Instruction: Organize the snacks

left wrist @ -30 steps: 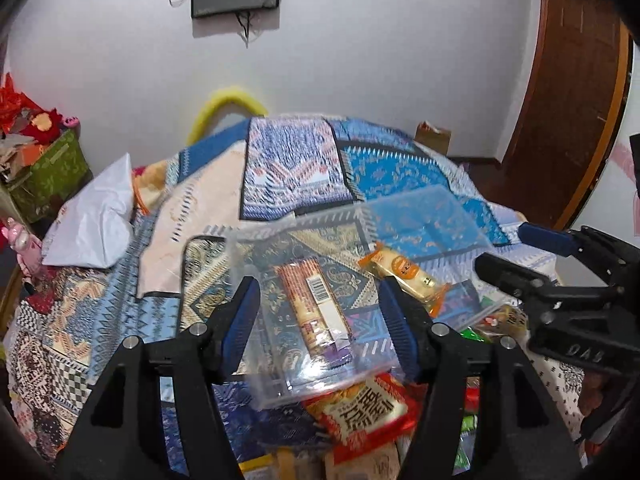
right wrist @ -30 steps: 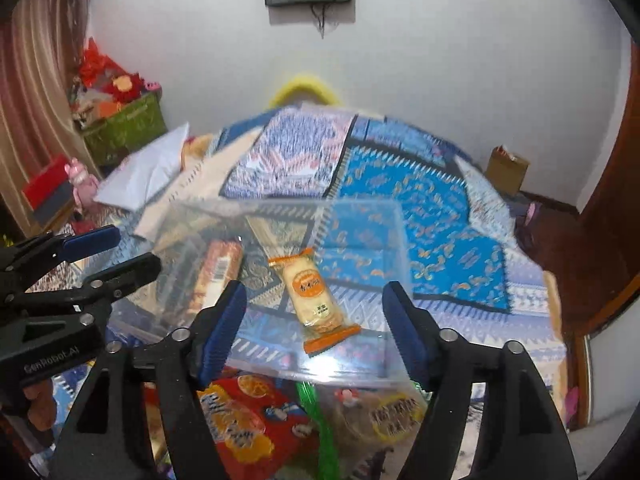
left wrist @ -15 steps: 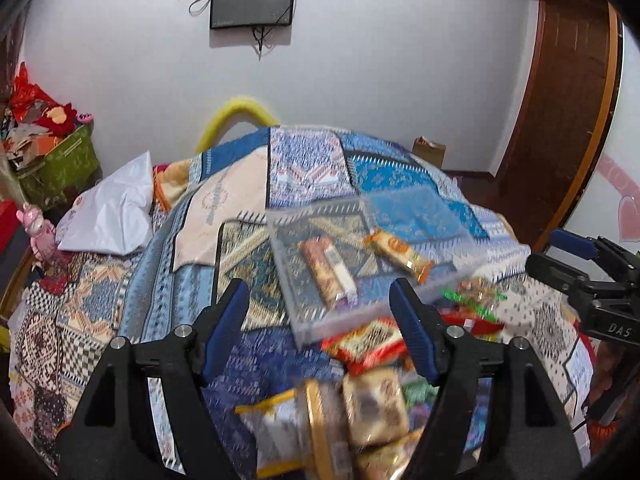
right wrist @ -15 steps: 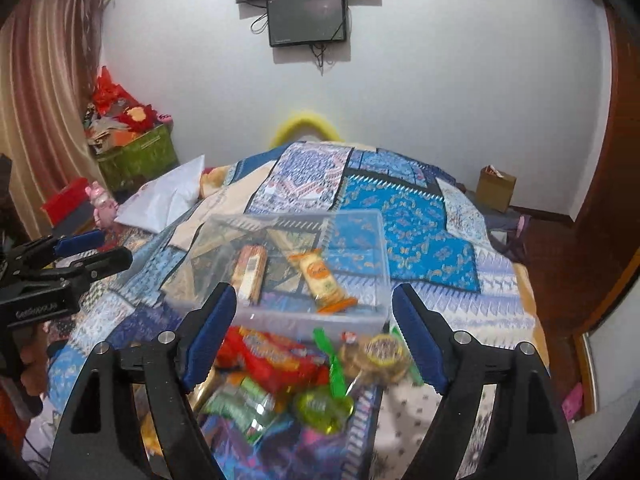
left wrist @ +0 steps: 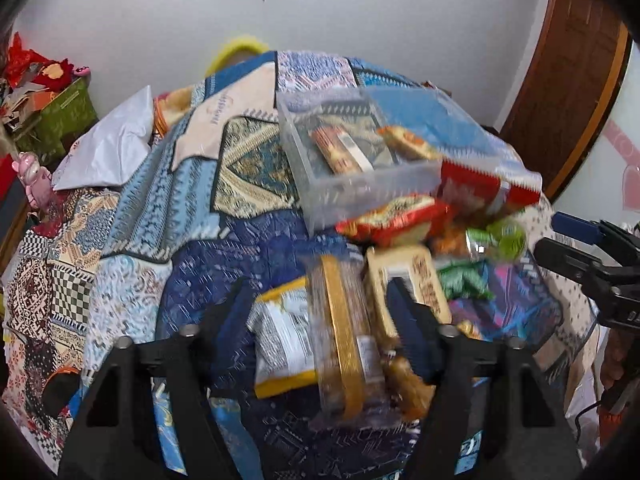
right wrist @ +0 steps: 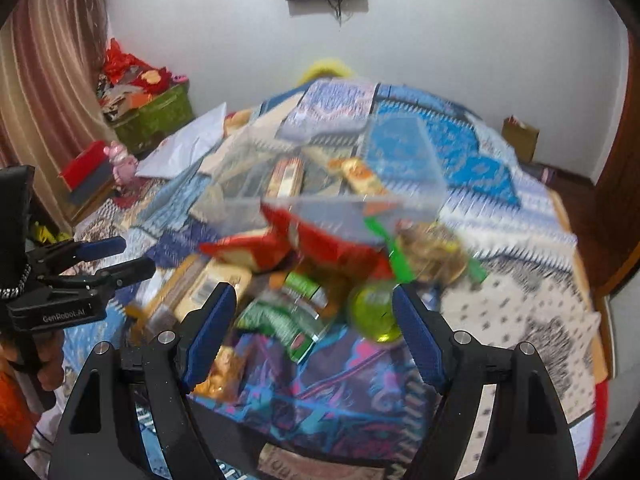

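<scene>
Snacks [left wrist: 352, 320] lie heaped below the empty left gripper [left wrist: 320, 312], just narrowing, and wide-open, empty right gripper [right wrist: 316, 320].

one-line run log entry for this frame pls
left gripper: open, closing, over clear gold-band packet | right gripper: open, empty | clear bin: two snacks inside

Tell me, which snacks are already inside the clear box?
Two: the striped bar and the orange-wrapped biscuit lie inside the clear box. The other snacks sit piled in front, outside it.
</scene>
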`<state>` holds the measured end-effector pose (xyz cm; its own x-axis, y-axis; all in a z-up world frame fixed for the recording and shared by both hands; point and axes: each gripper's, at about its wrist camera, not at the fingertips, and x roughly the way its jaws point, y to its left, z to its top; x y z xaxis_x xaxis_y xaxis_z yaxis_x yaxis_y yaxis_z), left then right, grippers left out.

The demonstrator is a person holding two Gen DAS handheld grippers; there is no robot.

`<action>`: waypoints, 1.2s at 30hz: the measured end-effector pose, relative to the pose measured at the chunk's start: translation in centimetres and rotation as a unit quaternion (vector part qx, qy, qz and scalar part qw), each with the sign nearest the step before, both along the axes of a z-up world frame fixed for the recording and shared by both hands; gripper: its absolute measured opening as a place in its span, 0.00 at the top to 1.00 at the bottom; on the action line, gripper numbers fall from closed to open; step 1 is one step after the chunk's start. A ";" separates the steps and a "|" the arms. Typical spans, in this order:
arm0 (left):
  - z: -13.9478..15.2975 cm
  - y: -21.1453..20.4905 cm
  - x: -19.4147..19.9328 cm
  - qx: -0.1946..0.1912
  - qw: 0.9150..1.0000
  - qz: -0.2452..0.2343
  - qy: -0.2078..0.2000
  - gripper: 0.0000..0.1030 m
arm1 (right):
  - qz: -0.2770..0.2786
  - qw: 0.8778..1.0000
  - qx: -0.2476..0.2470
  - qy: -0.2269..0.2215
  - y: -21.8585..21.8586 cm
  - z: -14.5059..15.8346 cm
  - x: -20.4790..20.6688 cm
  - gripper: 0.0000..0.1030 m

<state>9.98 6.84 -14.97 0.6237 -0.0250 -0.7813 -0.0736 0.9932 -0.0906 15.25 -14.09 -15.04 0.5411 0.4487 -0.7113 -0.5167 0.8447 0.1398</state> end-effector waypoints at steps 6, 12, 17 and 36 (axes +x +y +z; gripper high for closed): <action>-1.4 -0.9 0.4 -0.010 1.000 -0.017 0.016 0.57 | 0.010 1.000 -0.004 0.021 1.0 -1.8 0.5 0.44; -2.8 -0.9 1.4 -0.023 0.999 -0.019 0.028 0.58 | 0.010 0.999 -0.017 0.026 1.9 -3.0 1.2 0.44; -2.9 -0.6 1.4 -0.032 0.999 -0.017 0.027 0.58 | 0.015 0.999 -0.012 0.045 2.5 -3.9 2.1 0.44; -4.5 -1.0 1.6 -0.012 0.998 -0.024 0.049 0.57 | 0.002 0.997 -0.011 0.074 4.1 -4.9 3.9 0.21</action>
